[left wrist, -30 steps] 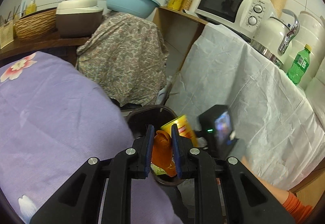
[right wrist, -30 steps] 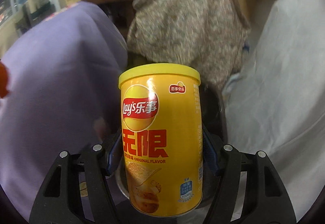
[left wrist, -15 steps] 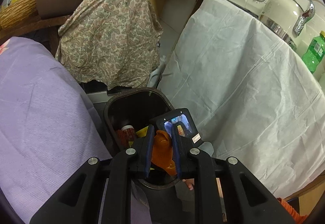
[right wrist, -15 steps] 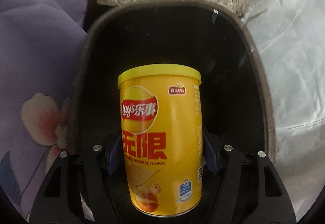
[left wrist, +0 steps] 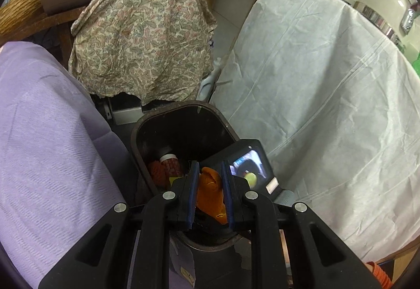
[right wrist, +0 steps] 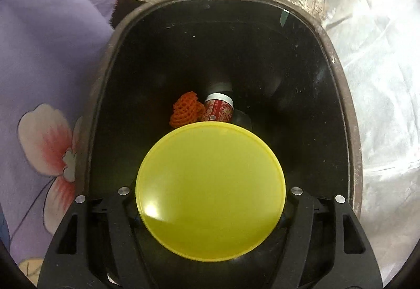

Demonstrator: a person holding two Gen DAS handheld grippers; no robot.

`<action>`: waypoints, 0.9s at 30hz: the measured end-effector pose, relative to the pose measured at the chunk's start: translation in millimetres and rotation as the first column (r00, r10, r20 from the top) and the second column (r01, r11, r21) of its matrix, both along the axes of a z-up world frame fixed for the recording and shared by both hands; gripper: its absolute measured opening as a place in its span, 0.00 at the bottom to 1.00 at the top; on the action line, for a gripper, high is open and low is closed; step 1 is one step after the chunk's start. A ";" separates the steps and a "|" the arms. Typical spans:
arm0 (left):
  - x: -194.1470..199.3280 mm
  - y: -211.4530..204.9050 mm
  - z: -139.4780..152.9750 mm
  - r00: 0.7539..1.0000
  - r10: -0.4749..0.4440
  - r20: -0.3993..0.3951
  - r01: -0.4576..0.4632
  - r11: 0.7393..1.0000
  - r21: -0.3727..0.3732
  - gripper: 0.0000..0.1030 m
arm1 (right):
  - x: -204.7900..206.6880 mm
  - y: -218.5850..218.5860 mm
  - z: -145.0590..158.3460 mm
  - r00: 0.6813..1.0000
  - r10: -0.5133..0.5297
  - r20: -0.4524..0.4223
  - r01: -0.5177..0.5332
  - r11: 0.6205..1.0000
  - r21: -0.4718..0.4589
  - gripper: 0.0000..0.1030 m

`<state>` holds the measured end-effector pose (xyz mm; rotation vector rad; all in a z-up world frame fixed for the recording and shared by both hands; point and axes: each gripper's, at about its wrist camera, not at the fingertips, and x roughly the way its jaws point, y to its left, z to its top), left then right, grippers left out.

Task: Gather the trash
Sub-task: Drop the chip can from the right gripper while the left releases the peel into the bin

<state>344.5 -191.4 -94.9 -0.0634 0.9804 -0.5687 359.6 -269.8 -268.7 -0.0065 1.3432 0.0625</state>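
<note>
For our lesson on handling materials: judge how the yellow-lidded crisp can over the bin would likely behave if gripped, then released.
The crisp can looks like a rigid tube with a flat lid, so it probably holds shape between the right gripper fingers. Its glossy surface may slip. Dropped into the bin, it would likely land on the red can and orange net, then tip or roll.

The yellow lid [right wrist: 210, 190] hides the can body, the right gripper [right wrist: 210, 213] pads, and much of the bin [right wrist: 341, 95] floor. The left gripper [left wrist: 209, 193] conceals the orange wrapper's [left wrist: 210, 189] lower part
</note>
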 end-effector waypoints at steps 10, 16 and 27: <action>13.5 -21.1 -13.2 1.000 0.013 -0.021 -0.012 0.999 0.045 0.16 | -20.0 -6.9 21.1 0.995 -0.014 0.096 0.012 1.000 0.015 0.79; 22.1 -42.7 -25.8 0.999 0.000 -0.045 0.004 0.997 0.082 0.11 | -61.1 -3.6 57.4 0.973 -0.015 0.229 0.013 1.000 0.009 0.79; 29.7 -65.4 -51.1 0.998 -0.009 -0.069 0.019 0.989 0.145 0.11 | -134.2 -25.0 92.5 0.939 -0.091 0.331 0.084 0.996 0.034 0.81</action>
